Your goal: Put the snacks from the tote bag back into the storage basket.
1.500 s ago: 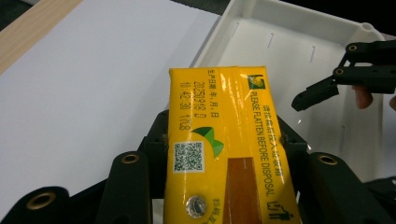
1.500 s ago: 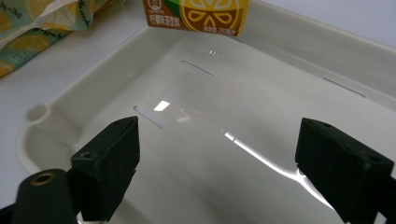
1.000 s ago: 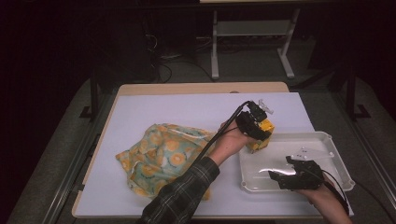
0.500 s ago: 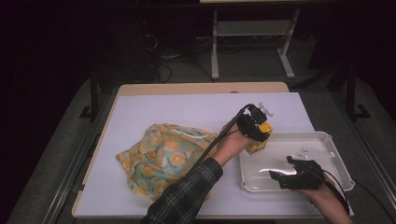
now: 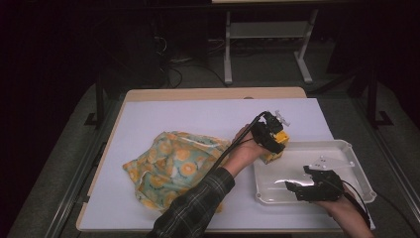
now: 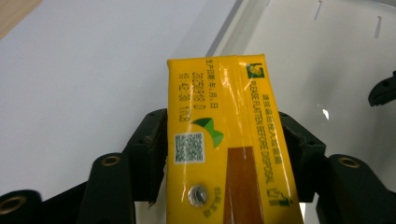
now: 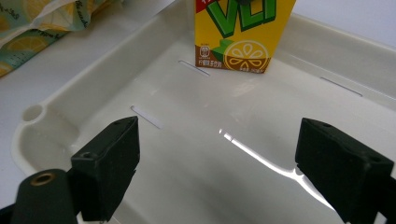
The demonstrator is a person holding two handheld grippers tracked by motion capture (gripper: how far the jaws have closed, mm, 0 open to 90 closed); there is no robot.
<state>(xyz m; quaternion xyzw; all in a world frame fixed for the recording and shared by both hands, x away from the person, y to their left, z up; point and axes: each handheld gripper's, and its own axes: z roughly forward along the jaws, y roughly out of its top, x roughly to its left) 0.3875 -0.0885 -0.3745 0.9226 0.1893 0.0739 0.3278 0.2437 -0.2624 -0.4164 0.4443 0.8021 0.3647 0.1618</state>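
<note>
**Lemon tea carton being set at the corner of a white tray**

A yellow lemon tea carton is being stood upright at the far left corner of a white plastic tray, with the left gripper bearing down on it from above. In the left gripper view, the carton is being flanked by the two black jaws, which have just been opening; whether the pads are still pressing on its sides cannot be told. The right gripper is being held low over the near part of the tray, its jaws spread wide with nothing between them. A lemon-print fabric bag is lying crumpled on the white table sheet, just left of the person's plaid sleeve.
</note>
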